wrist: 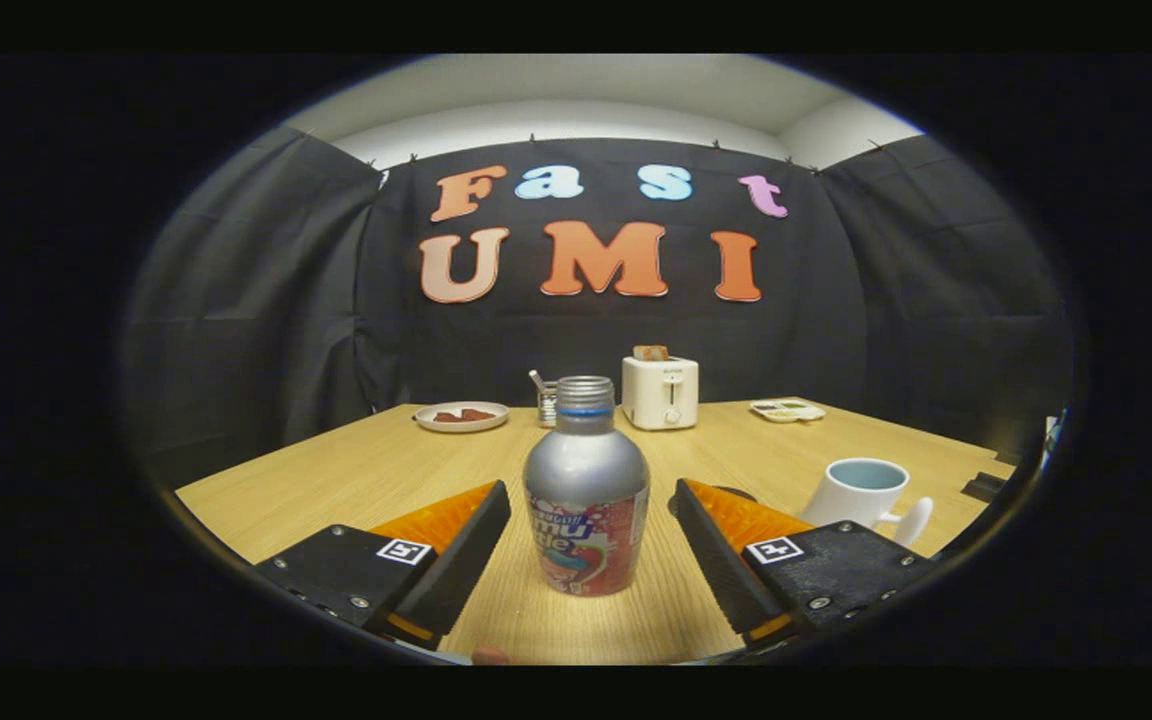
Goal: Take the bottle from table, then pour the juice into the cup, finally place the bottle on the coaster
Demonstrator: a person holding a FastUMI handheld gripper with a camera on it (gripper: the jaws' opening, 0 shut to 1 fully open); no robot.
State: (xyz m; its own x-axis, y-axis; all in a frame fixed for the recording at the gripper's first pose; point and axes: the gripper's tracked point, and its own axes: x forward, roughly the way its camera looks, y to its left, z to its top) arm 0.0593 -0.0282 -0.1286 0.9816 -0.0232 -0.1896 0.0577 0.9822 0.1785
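Between the spread fingers, at twelve o'clock — bottle, upright on table; gripper open, touching nothing. Cup at two o'clock. Advice — centre, then close squarely on the body.

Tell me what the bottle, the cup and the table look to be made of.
Bottle, standing between the open gripper's fingers: probably aluminium, matt silver shoulder with a soft sheen, printed wrap below. Cup, beyond the right finger: likely glazed ceramic, smooth white outside, pale blue inside. Table: wood or wood-look laminate, light grain lines.
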